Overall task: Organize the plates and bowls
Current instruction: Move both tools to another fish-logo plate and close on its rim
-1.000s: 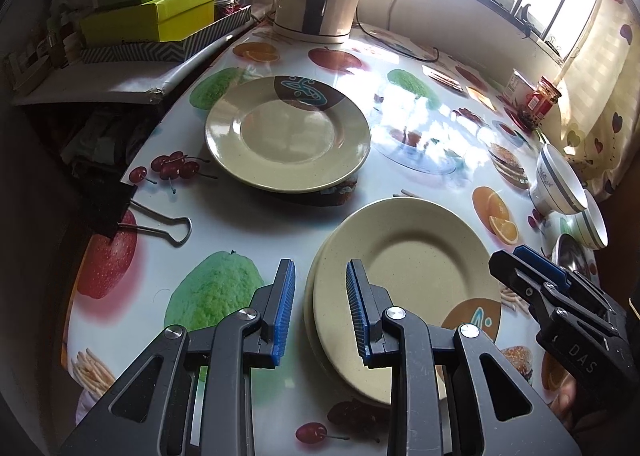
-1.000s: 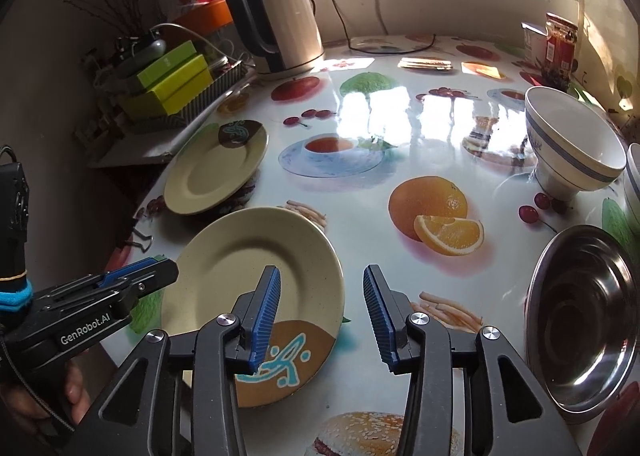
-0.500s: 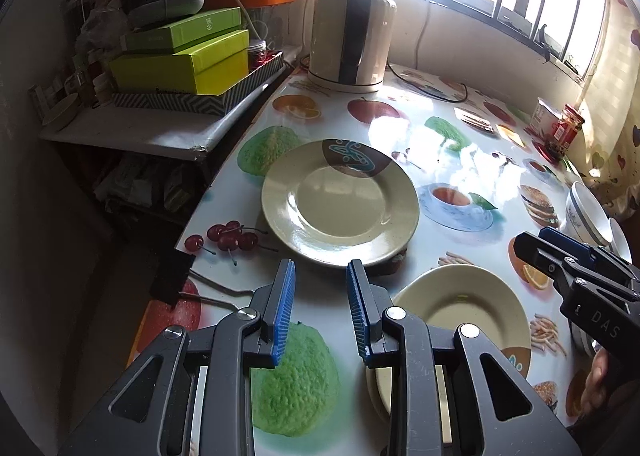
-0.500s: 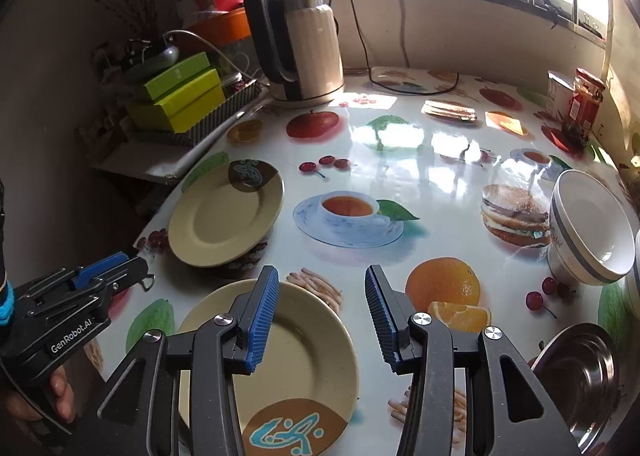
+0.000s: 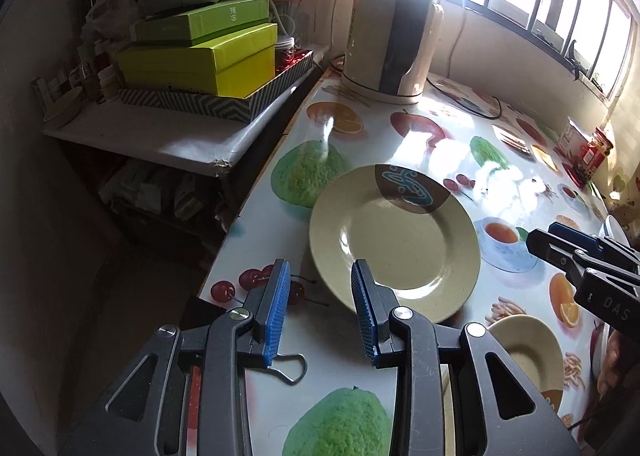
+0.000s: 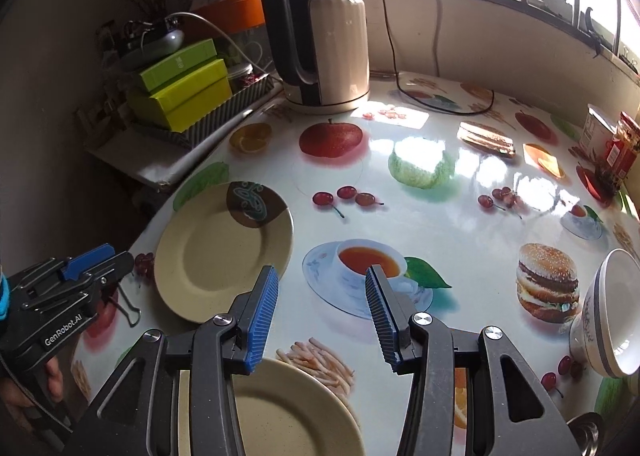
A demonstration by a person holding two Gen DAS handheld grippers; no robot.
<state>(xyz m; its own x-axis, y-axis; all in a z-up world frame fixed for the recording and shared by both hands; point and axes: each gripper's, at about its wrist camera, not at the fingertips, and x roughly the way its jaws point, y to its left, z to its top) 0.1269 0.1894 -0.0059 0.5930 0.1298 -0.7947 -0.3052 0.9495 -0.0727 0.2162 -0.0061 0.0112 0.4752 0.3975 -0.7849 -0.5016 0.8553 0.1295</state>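
A cream plate with a brown patterned patch lies near the table's left edge; it also shows in the right wrist view. My left gripper is open and empty, hovering just in front of that plate's near rim. A stack of cream plates lies under my right gripper, which is open and empty above the table; the stack shows small in the left wrist view. A white bowl with blue bands stands at the right, with a steel bowl's rim below it.
An electric kettle stands at the back with its cord trailing. Green boxes sit on a side shelf beyond the table's left edge. A binder clip lies near my left gripper. A red jar stands at the far right.
Both grippers have pulled back and up from the plate stack. The left gripper has swung left toward the single plate. Both stay open.
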